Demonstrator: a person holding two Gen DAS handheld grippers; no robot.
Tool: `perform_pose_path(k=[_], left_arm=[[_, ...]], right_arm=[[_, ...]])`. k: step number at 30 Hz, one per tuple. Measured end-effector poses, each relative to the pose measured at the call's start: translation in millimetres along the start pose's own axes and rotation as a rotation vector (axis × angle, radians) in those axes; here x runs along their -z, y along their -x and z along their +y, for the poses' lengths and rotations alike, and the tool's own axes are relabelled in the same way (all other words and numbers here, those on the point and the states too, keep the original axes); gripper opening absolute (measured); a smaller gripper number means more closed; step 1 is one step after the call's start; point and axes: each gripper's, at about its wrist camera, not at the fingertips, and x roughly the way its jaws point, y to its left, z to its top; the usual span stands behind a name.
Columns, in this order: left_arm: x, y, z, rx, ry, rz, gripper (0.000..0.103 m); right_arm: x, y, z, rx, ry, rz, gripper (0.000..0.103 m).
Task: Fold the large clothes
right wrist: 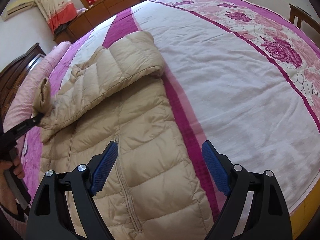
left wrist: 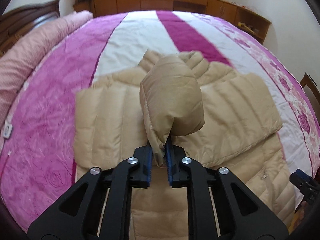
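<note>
Bed (right wrist: 230, 84) surface toward the right edge is left open beside the beige jacket (right wrist: 140, 150). Left edge is blocked by the rolled pink quilt (left wrist: 30, 60).

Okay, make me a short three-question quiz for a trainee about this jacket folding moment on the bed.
1. True or false: the left hand-held gripper is shut on the beige jacket's sleeve.
2. The right hand-held gripper is: A) open above the jacket, B) shut on its zipper, C) pressed into the bedspread.
3. Fill in: the other sleeve lies folded across the jacket's ____.

Key: 1 true; 2 A; 3 chest.
</note>
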Motion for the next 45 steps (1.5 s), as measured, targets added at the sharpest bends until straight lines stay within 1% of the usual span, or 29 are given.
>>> perform_pose_path(k=[2,3,5,8,10,11,14,16,20,21,22,23,24,25,26,27,29,31,33,34,36,40,42,44,45], left_arm=[[5.1,-6.5,8.3,-0.014,0.011,0.009,0.026],[5.9,-7.3,10.7,-0.015,0.013,0.010,0.030],[9.6,-7.3,18.7,-0.022,0.019,0.004,0.044],[14.4,-2.2,27.8,-0.034,0.013,-0.008,0.056],[17.9,2.3,33.5,-0.031,0.011,-0.014,0.058],[19.8,4.3,37.8,-0.029,0.013,-0.015,0.061],[26.7,11.4,54.0,-0.008,0.040,-0.025,0.066],[30.5,13.3,64.7,0.003,0.062,-0.032,0.067],[31.7,3.9,78.8,-0.019,0.091,-0.030,0.068],[30.7,0.9,82.1,-0.010,0.106,-0.032,0.068],[29.2,-1.4,84.6,0.003,0.120,-0.035,0.067],[28.6,-3.3,86.8,0.015,0.131,-0.039,0.064],[27.1,-6.3,88.6,0.039,0.144,-0.039,0.044],[24.5,-12.0,90.0,0.076,0.156,-0.023,0.014],[23.4,-14.7,90.3,0.078,0.164,-0.015,0.009],[21.5,-16.8,91.4,0.084,0.171,-0.014,0.007],[14.2,-15.1,93.7,0.074,0.170,-0.038,0.006],[4.5,-10.2,100.6,0.038,0.181,-0.073,0.006],[-5.4,-8.6,111.5,0.016,0.203,-0.089,0.006],[-11.8,-10.4,118.3,-0.010,0.208,-0.093,0.006],[-18.3,-18.5,125.2,-0.054,0.191,-0.075,0.006],[-18.4,-44.9,127.4,-0.098,0.146,-0.010,0.006],[-16.1,-49.7,125.1,-0.116,0.127,-0.003,0.007],[-14.2,-53.0,122.6,-0.130,0.118,-0.001,0.012],[-13.4,-52.2,122.3,-0.131,0.120,-0.004,0.013]], right_arm=[[0.8,-0.4,1.8,0.003,0.006,0.004,0.083],[1.4,-0.4,2.2,0.004,0.006,0.005,0.083],[1.5,-0.9,2.7,0.009,0.007,0.006,0.083],[3.5,-1.6,4.9,0.011,0.007,0.008,0.083],[4.8,-2.5,6.8,0.007,0.009,0.012,0.083],[5.2,-3.1,8.0,0.007,0.012,0.014,0.083],[7.8,-4.7,12.5,0.005,0.025,0.021,0.083],[8.3,-6.5,14.5,0.006,0.030,0.025,0.083],[9.2,-9.4,17.5,0.011,0.039,0.033,0.083],[9.6,-10.0,18.3,0.015,0.043,0.034,0.083],[9.9,-10.3,18.7,0.019,0.045,0.035,0.083],[9.8,-10.2,18.9,0.021,0.047,0.035,0.083],[9.9,-10.4,19.4,0.023,0.048,0.036,0.083],[9.5,-10.2,19.3,0.025,0.049,0.036,0.083],[9.3,-10.1,19.4,0.027,0.049,0.037,0.083],[9.4,-9.8,19.8,0.028,0.050,0.036,0.083],[9.1,-8.6,21.1,0.031,0.054,0.034,0.083],[8.9,-7.0,23.1,0.032,0.064,0.031,0.083],[8.3,-5.1,25.5,0.035,0.076,0.025,0.083],[7.7,-4.2,27.0,0.037,0.083,0.020,0.083],[6.3,-3.6,29.5,0.038,0.092,0.014,0.083],[4.8,-6.6,31.9,0.040,0.098,0.016,0.083],[4.7,-8.5,31.6,0.042,0.097,0.020,0.083],[4.9,-10.1,31.0,0.043,0.097,0.023,0.083],[5.5,-10.0,30.9,0.042,0.096,0.023,0.083]])
